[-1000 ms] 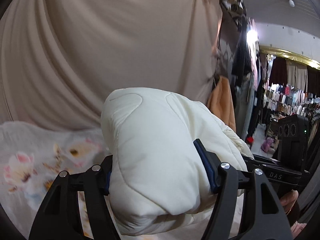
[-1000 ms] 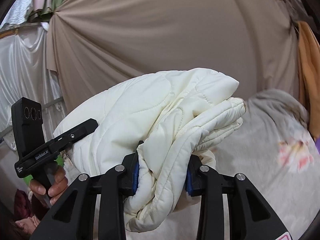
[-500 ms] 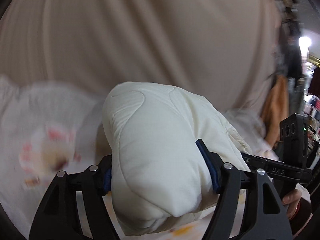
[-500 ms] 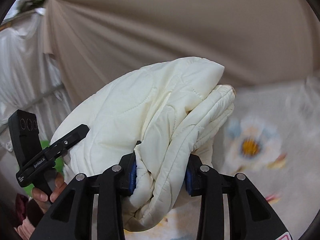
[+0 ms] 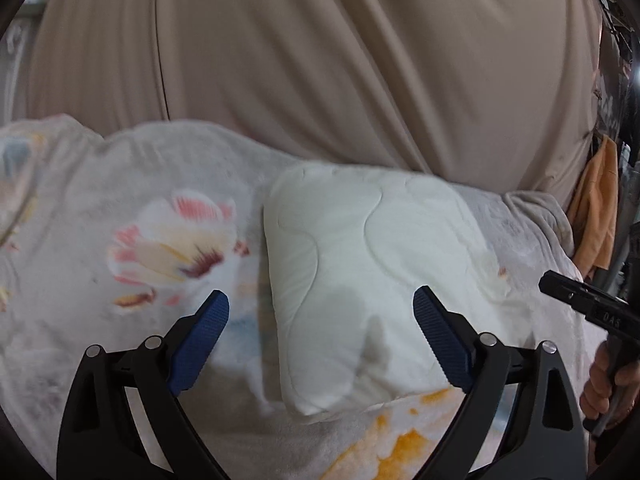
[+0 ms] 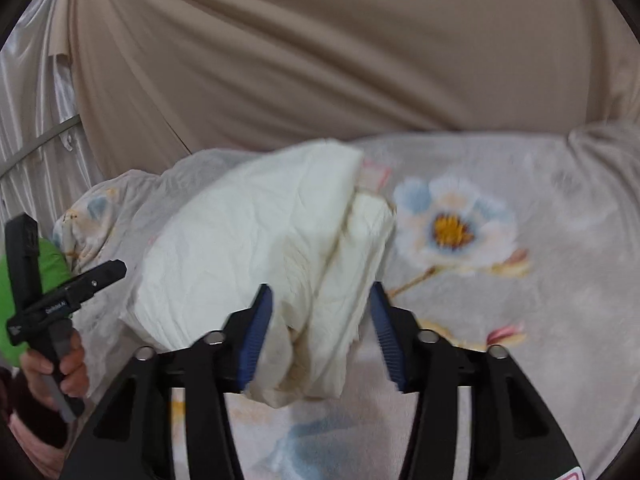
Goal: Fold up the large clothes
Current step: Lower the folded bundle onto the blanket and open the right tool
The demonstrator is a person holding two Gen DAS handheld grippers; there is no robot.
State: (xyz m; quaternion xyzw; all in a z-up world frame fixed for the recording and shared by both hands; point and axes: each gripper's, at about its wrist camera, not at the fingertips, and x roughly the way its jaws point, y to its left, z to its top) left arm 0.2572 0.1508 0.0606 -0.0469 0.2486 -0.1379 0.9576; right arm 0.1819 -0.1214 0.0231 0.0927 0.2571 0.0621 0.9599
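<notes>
A clothes shop: hung orange garment (image 5: 596, 208), beige drape (image 5: 320, 60), floral blanket (image 6: 540, 280)

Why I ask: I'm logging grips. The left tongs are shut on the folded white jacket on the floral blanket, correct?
Not quite. The left tongs are open: their blue pads are spread wide and do not clamp the jacket, as the left wrist view shows. The folded white jacket does lie on the floral blanket.

Left tool (image 5: 320, 320) now spread wide, blue pads clear of the folded cream jacket (image 5: 372, 280), dropped from mid-air onto the floral blanket (image 5: 120, 208) at centre frame. Right tool (image 6: 320, 320) loosened, jacket slumped between its pads.
</notes>
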